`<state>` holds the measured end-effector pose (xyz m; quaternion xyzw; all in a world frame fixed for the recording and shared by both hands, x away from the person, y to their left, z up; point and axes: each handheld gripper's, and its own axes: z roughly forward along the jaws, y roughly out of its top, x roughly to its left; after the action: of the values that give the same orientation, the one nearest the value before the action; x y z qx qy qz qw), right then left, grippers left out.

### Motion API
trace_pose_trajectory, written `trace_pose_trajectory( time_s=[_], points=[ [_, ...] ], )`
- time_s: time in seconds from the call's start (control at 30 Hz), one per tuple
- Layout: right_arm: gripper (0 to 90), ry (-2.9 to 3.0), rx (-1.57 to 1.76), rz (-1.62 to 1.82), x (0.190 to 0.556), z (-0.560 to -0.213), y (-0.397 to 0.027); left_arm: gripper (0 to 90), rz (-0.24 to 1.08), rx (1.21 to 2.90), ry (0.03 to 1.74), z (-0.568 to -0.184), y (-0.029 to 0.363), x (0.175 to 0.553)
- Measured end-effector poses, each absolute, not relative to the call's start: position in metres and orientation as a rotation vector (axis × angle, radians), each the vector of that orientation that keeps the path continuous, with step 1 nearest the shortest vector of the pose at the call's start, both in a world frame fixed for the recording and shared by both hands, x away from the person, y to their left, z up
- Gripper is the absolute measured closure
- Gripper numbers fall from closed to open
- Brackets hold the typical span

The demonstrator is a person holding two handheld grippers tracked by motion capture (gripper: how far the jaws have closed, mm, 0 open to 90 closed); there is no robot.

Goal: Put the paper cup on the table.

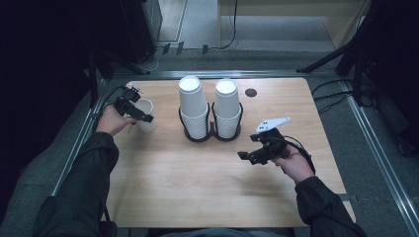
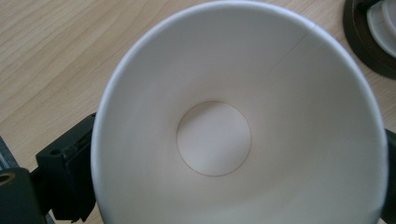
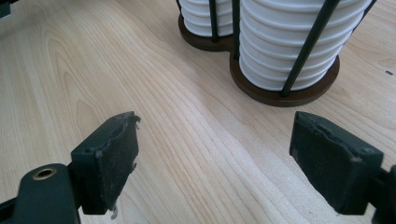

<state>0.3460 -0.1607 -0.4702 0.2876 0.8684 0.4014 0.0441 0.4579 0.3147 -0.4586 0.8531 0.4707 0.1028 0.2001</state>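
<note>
Left hand-held gripper (image 1: 140,112): jaws spread wide, white paper cup (image 1: 145,114) standing between them on the bench (image 1: 197,177). Right hand-held gripper (image 1: 247,157): released, empty, cup stacks (image 1: 210,106) ahead.

Count on the wooden table (image 1: 197,187): one single white paper cup (image 1: 145,114) standing apart at the left; two stacks of white paper cups, left stack (image 1: 192,106) and right stack (image 1: 227,107); one dark double-ring cup holder (image 1: 212,133) bearing both. Two hand-held grippers, left gripper (image 1: 141,116) and right gripper (image 1: 249,157). One small dark round disc (image 1: 251,92) near the far edge.
</note>
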Motion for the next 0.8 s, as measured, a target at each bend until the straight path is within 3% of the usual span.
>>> trace_pose_trajectory(
  time_s=[0.8],
  points=[
    [15.7,2.659,0.876,1.221,0.347,-0.471,-0.160,0.0,0.257,2.308,1.299,-0.424,0.326,0.453]
  ],
)
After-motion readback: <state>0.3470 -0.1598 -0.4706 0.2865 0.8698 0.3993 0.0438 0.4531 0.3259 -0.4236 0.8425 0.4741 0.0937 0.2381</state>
